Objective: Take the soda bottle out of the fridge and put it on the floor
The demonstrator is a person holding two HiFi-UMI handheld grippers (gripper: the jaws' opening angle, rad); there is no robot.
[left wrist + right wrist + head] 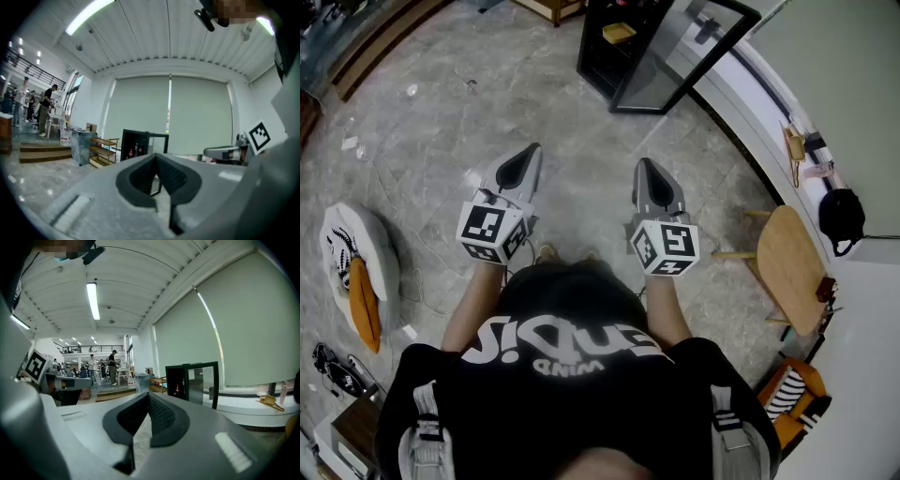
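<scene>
Across the floor, fridge stands door open; small reddish bottle inside, probably the soda bottle. Left hand-held gripper and right hand-held gripper both closed, empty, well apart from it.

Grey marble-look tile floor everywhere here. A white plush toy with a long orange bit lies off to the left. A round pale wooden stool stands on the right, near a black bag. There's a low wooden shelf rack by the pale roller blinds, and a few people standing further back.
</scene>
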